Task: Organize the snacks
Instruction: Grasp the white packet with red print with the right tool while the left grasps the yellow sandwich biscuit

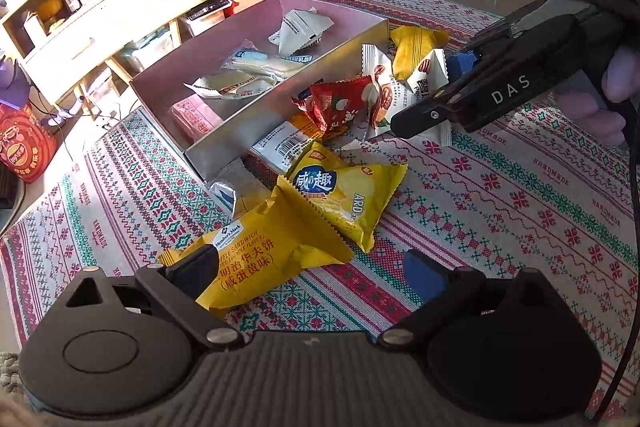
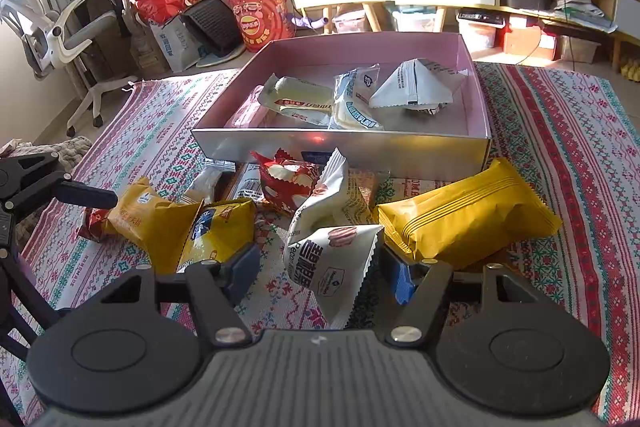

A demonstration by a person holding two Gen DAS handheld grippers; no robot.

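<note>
Task partly done. The pink box (image 2: pixel 476 95), upper centre of the right wrist view, already held about four packets. Many more lay on the patterned cloth (image 1: pixel 520 211) in front of it: red, white and yellow ones.

The right gripper (image 2: pixel 316 267) stood half spread around a white pecan packet (image 2: pixel 332 259), lower centre; pads beside it, contact unclear. The left gripper (image 1: pixel 308 267), jaws wide, had one finger (image 1: pixel 196 267) against the yellow waffle-sandwich packet (image 1: pixel 256 259), gripping nothing.

Packets under the pile and at the box's near wall were mostly hidden, labels unreadable.
</note>
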